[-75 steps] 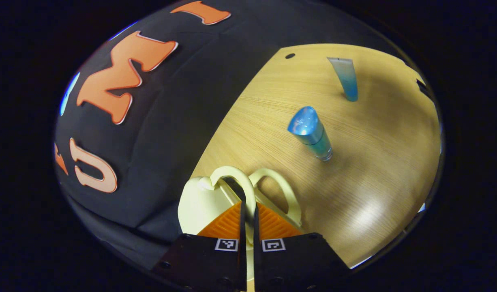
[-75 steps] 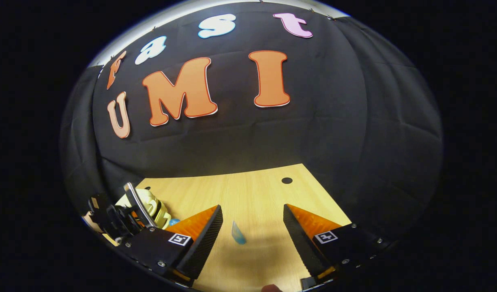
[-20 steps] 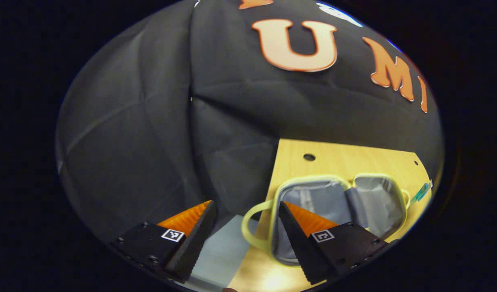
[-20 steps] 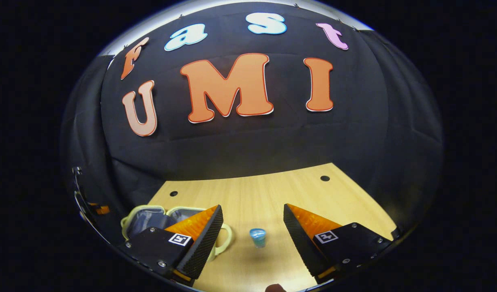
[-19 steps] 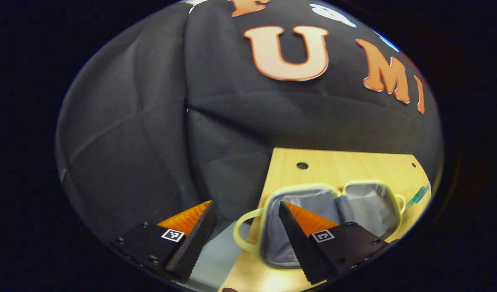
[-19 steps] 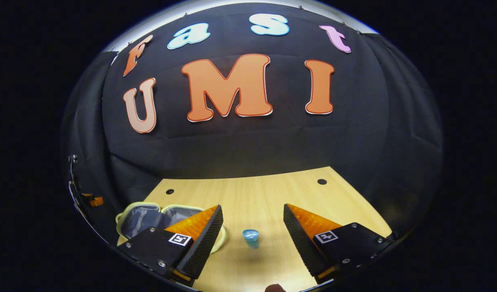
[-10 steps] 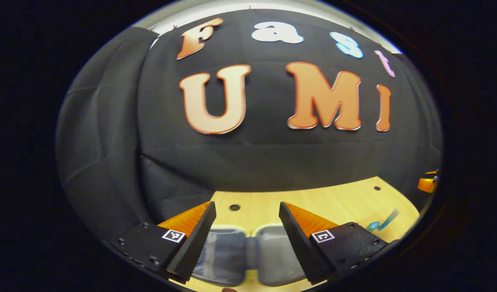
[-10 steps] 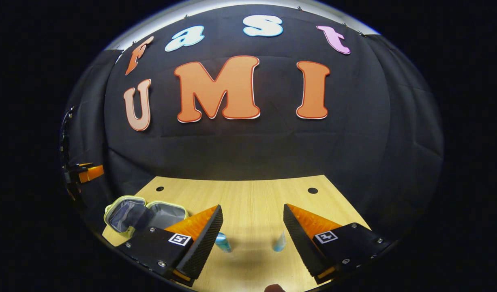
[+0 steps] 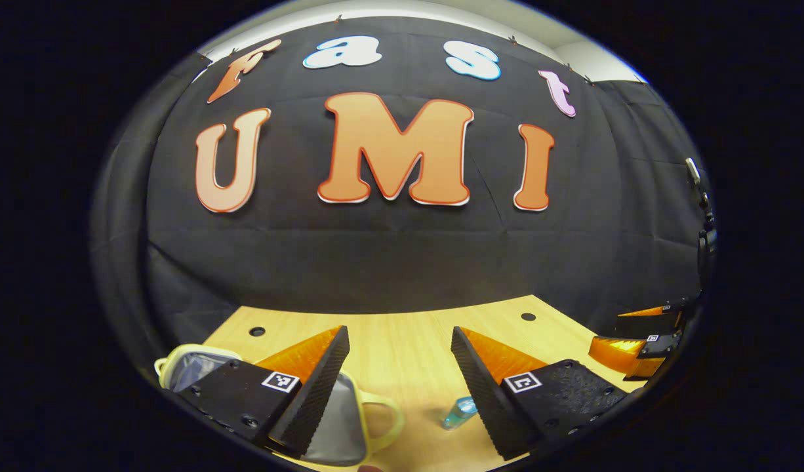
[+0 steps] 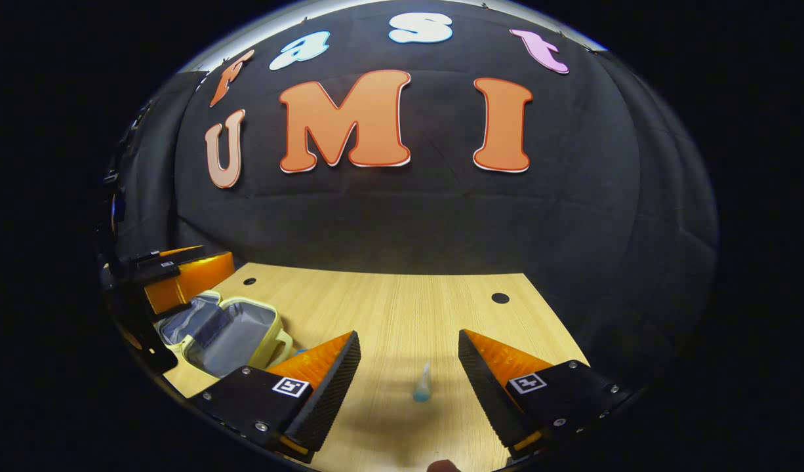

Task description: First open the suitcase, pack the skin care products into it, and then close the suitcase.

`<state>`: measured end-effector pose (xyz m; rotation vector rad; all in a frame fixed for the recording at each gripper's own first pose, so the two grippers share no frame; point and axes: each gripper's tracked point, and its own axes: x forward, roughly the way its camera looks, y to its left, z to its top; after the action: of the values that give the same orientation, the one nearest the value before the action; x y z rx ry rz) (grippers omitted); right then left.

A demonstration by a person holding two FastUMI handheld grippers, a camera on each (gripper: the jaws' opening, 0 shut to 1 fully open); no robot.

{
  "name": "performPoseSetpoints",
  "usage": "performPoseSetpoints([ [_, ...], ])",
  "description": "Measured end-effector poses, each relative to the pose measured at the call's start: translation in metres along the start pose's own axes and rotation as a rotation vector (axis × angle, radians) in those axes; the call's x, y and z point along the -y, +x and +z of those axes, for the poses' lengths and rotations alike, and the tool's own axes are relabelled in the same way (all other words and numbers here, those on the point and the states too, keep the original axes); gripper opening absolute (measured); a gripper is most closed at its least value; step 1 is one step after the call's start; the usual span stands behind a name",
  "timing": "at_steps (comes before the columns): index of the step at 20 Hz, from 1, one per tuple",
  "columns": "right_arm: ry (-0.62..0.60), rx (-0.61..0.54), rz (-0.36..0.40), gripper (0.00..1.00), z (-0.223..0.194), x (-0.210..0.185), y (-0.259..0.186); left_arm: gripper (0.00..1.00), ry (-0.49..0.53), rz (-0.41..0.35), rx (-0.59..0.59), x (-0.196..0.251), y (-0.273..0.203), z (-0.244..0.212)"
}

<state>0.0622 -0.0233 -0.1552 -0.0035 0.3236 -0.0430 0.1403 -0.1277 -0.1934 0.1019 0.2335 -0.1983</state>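
Currently the pale yellow soft suitcase with grey lining (image 10: 228, 334) lay open on the light wooden table (image 10: 389, 308), near its left edge; the left gripper (image 9: 400, 367) hovered with fingers spread apart, empty, a blue transparent bottle (image 9: 459, 412) just beside its right finger; the right gripper (image 10: 408, 373) was likewise spread and empty, a small blue tube (image 10: 422, 385) standing between its fingers on the table.

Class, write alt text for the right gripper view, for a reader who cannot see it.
The right gripper hangs open above a light wooden table, with a small blue tube standing between its fingers. To the left, a pale yellow suitcase with grey lining lies open, and the left gripper hovers over its far side.
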Motion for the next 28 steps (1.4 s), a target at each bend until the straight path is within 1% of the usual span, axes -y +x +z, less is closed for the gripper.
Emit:
performPoseSetpoints([
  [3, 0.014, -0.026, 0.007, 0.95, -0.019, 0.011, 0.007, 0.98, 0.006, -0.013, 0.008, 0.032, 0.020, -0.031],
  [6, 0.014, -0.051, -0.001, 0.95, -0.036, 0.025, 0.015, 0.98, 0.038, -0.011, -0.044, 0.051, 0.033, -0.077],
  [9, 0.015, -0.086, -0.001, 0.95, -0.054, 0.036, 0.024, 0.98, 0.006, -0.011, -0.095, 0.066, 0.045, -0.133],
  [14, 0.007, -0.124, -0.006, 0.95, -0.073, 0.050, 0.031, 0.98, -0.046, 0.033, -0.199, 0.067, 0.059, -0.208],
  [16, -0.007, -0.136, -0.008, 0.95, -0.080, 0.054, 0.033, 0.98, -0.028, 0.060, -0.206, 0.062, 0.065, -0.219],
  [18, -0.011, -0.148, -0.004, 0.95, -0.084, 0.053, 0.035, 0.98, -0.012, 0.068, -0.234, 0.062, 0.067, -0.229],
  [19, -0.012, -0.154, 0.000, 0.95, -0.087, 0.052, 0.036, 0.93, -0.011, 0.061, -0.241, 0.064, 0.065, -0.232],
  [21, -0.019, -0.170, 0.011, 0.95, -0.092, 0.047, 0.037, 0.67, 0.012, 0.065, -0.254, 0.069, 0.069, -0.237],
  [22, -0.024, -0.163, 0.023, 0.96, -0.093, 0.044, 0.038, 0.58, 0.027, 0.073, -0.250, 0.067, 0.065, -0.235],
  [23, -0.031, -0.161, 0.030, 0.96, -0.095, 0.042, 0.039, 0.49, 0.027, 0.061, -0.253, 0.068, 0.070, -0.235],
  [26, -0.074, -0.181, 0.036, 0.96, -0.109, 0.038, 0.042, 0.47, -0.018, 0.035, -0.318, 0.071, 0.056, -0.235],
  [28, -0.086, -0.186, 0.051, 0.96, -0.114, 0.033, 0.045, 0.46, -0.022, 0.023, -0.347, 0.067, 0.042, -0.225],
])
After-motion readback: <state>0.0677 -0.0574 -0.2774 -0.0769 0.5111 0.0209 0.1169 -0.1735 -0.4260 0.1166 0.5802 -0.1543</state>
